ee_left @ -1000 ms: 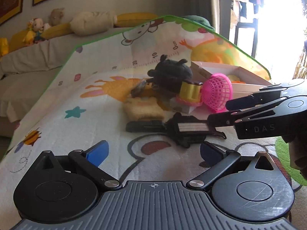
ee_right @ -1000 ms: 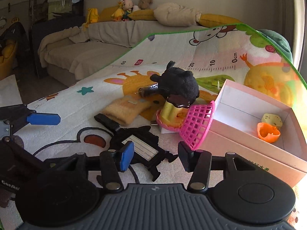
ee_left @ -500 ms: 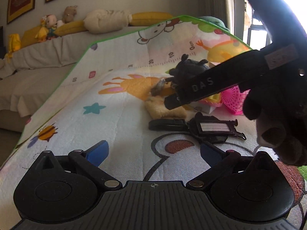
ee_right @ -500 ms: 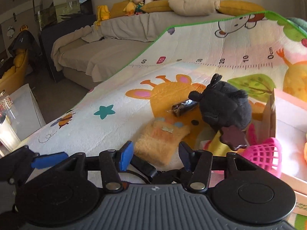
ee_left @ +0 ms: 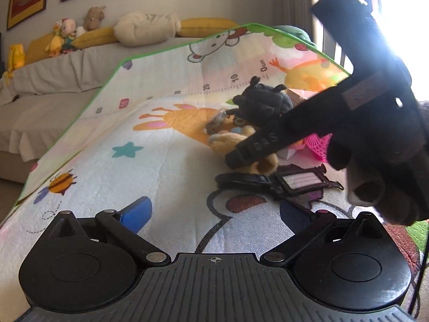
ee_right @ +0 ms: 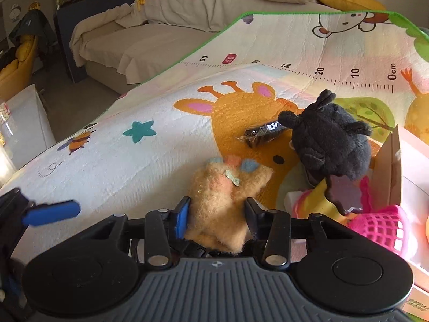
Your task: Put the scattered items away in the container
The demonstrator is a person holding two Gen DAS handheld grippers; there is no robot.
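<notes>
A fuzzy orange plush [ee_right: 225,201] lies on the play mat between the fingers of my right gripper [ee_right: 217,214], which is open around it. It also shows in the left wrist view [ee_left: 230,136], partly hidden by the right gripper's body [ee_left: 308,118]. A black plush [ee_right: 329,145], a wrapped dark item [ee_right: 261,132] and a pink basket [ee_right: 380,228] lie beside the pink box [ee_right: 388,166]. A black tag with strap [ee_left: 284,181] lies ahead of my left gripper [ee_left: 214,212], which is open and empty.
The play mat [ee_left: 134,161] covers the surface, its green edge at the left. A sofa with cushions and soft toys [ee_left: 80,35] stands behind. A white cabinet [ee_right: 21,123] stands at far left in the right wrist view.
My right gripper has moved forward and down, so the orange plush now sits between its fingers. My left gripper has stayed open and drawn back slightly.
</notes>
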